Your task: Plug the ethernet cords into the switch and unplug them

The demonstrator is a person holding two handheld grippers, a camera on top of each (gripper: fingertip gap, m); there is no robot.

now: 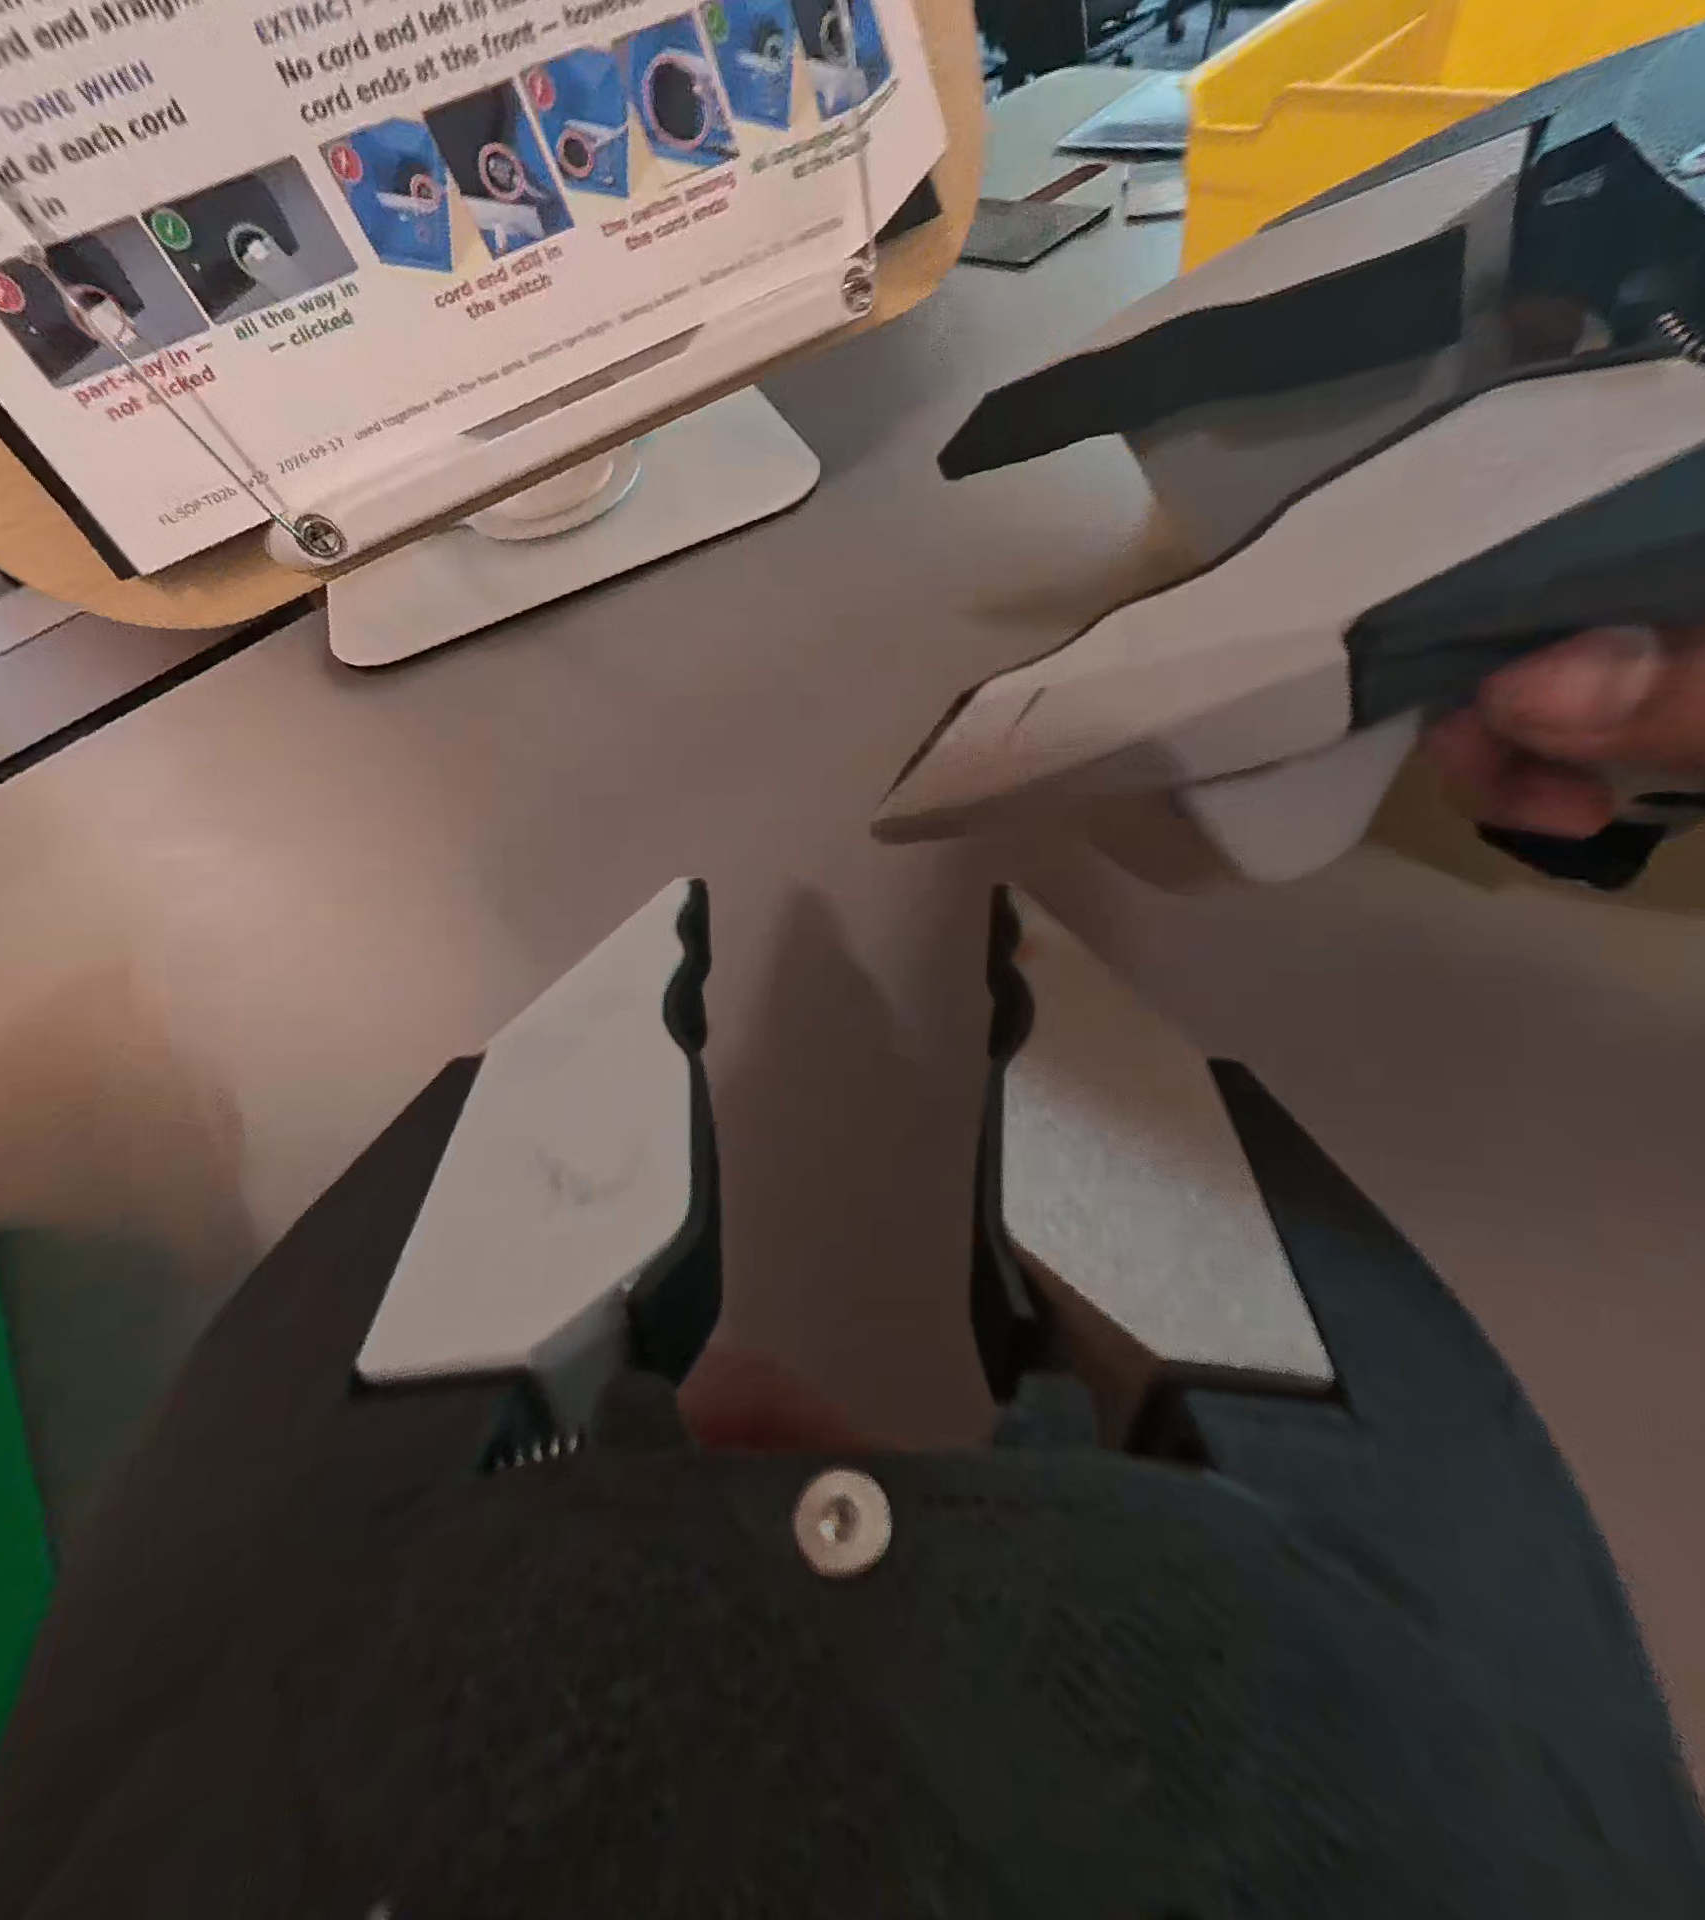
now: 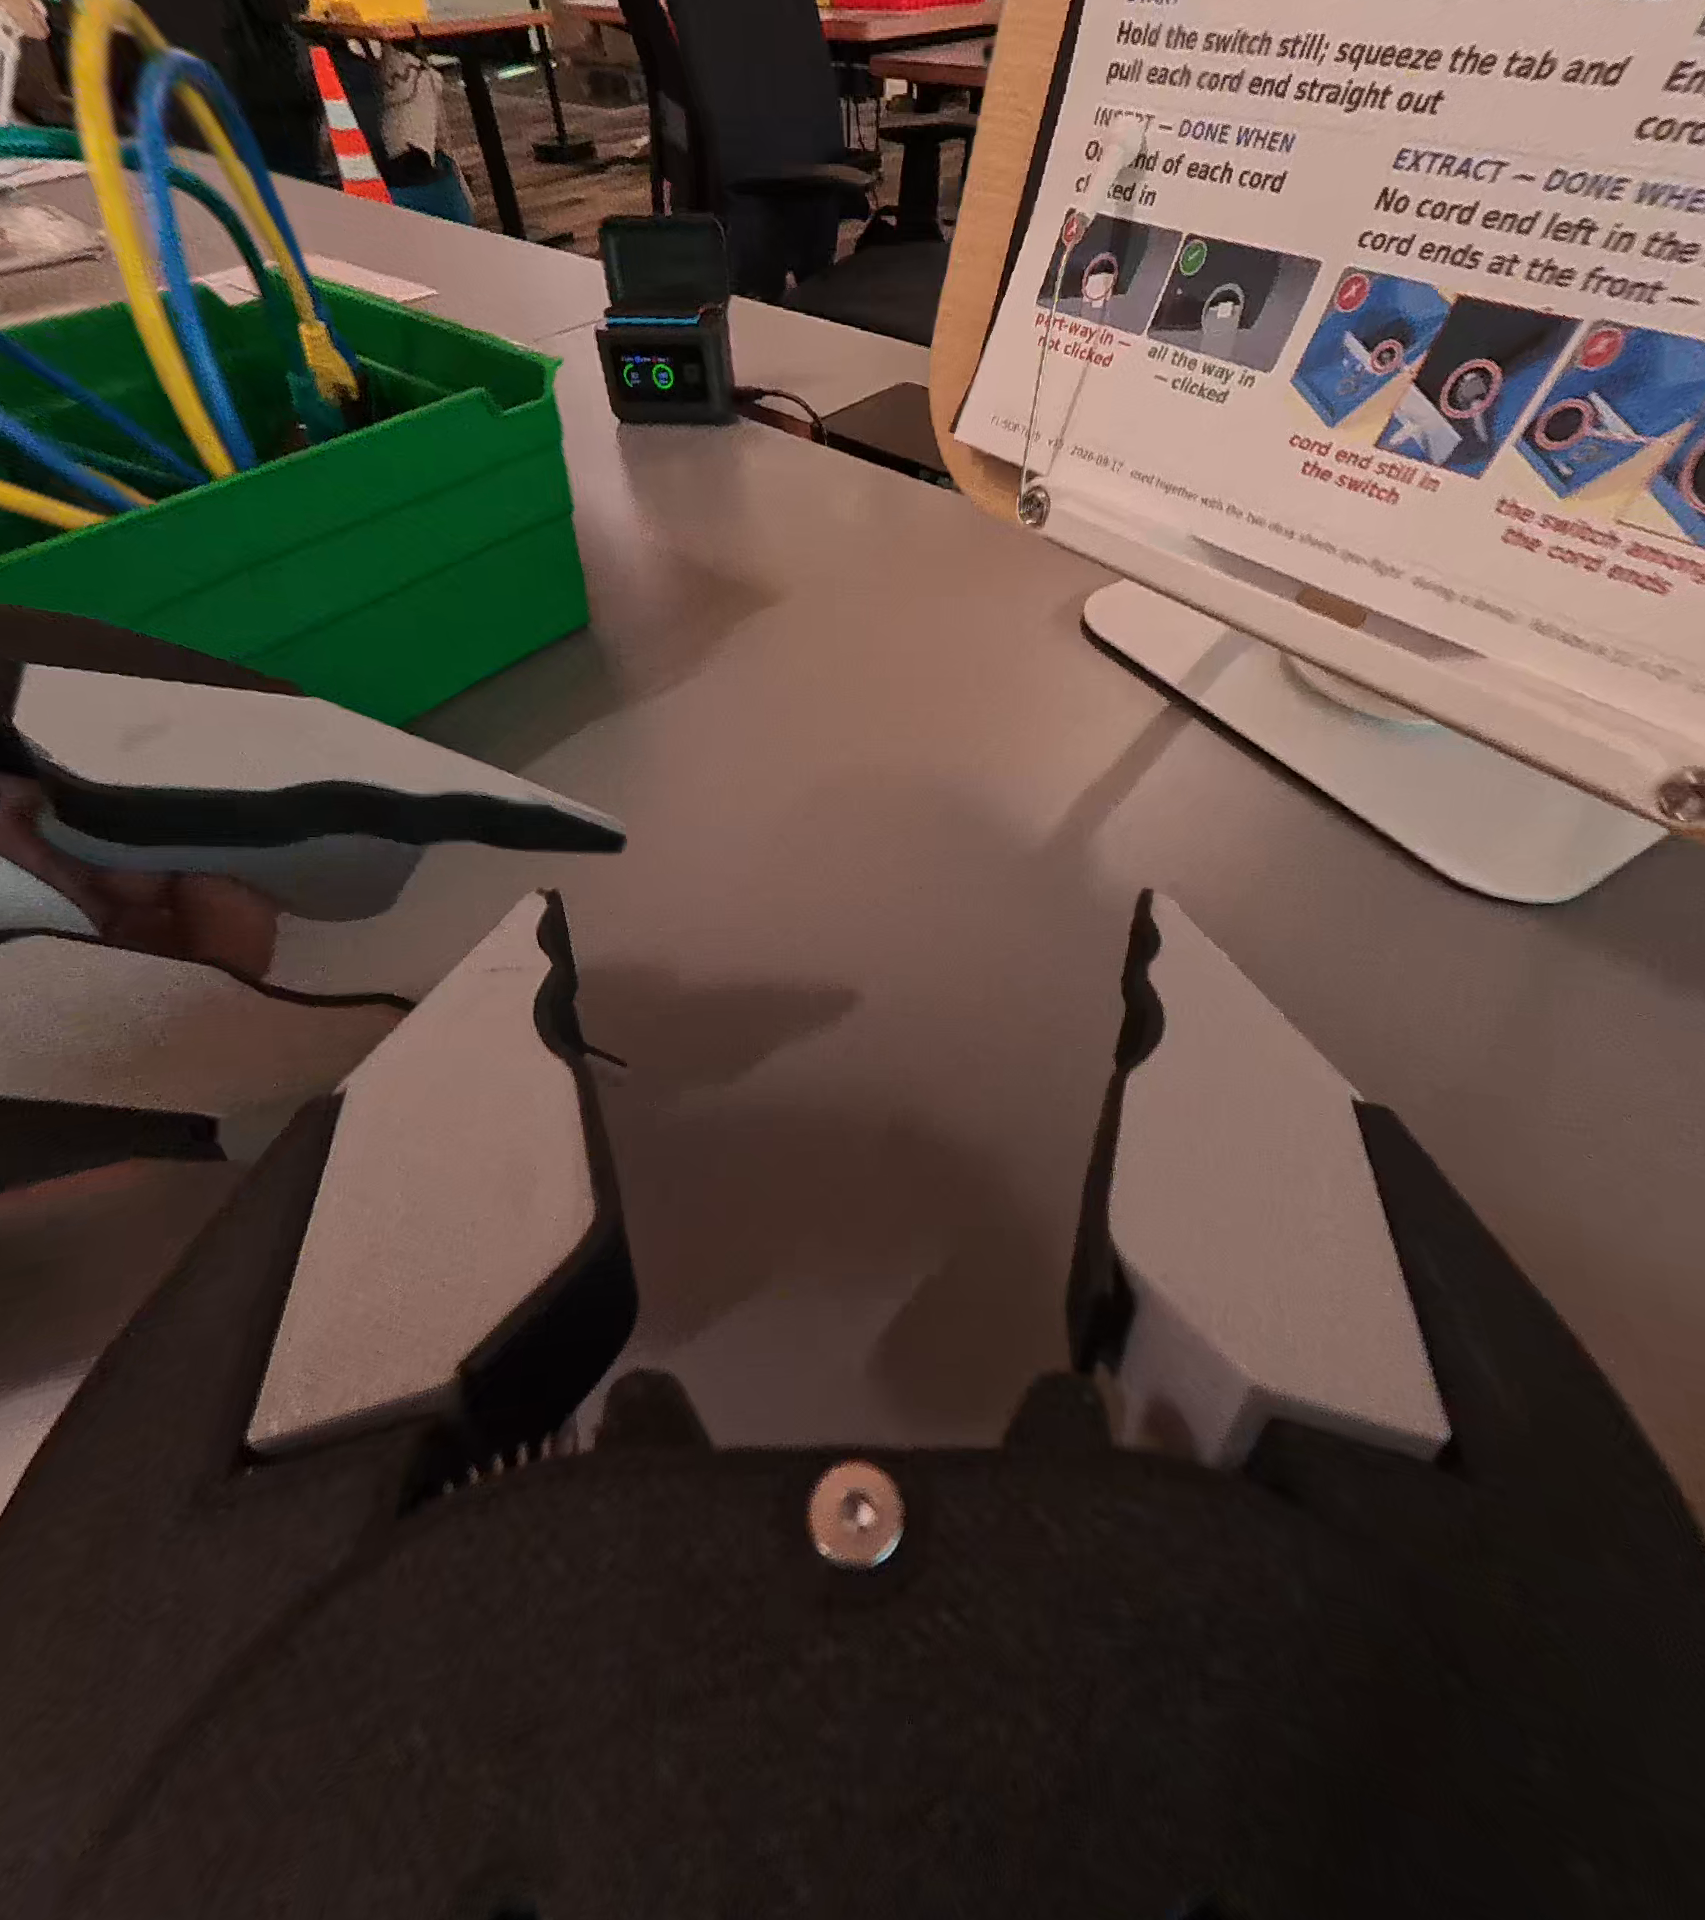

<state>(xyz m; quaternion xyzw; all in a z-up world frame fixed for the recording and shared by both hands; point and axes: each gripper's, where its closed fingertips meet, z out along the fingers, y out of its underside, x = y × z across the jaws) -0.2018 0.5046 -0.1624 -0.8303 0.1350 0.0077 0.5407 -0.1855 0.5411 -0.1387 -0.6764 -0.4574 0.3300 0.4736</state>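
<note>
Grey table (image 2: 827,727) bare between both jaws; ethernet cords (image 2: 162,312) in green bin (image 2: 360,561).

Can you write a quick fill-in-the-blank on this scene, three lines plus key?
1. The cords sit in a ____ bin.
2. Both the left tongs and the right tongs are ____ and hold nothing.
3. The instruction sheet rests on a ____ stand.

Missing words: green; open; white

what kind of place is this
Probably a workshop or lab set up for task recording: a grey table with a green bin of ethernet cords, an instruction sheet on a stand, and more desks and chairs behind.
</note>
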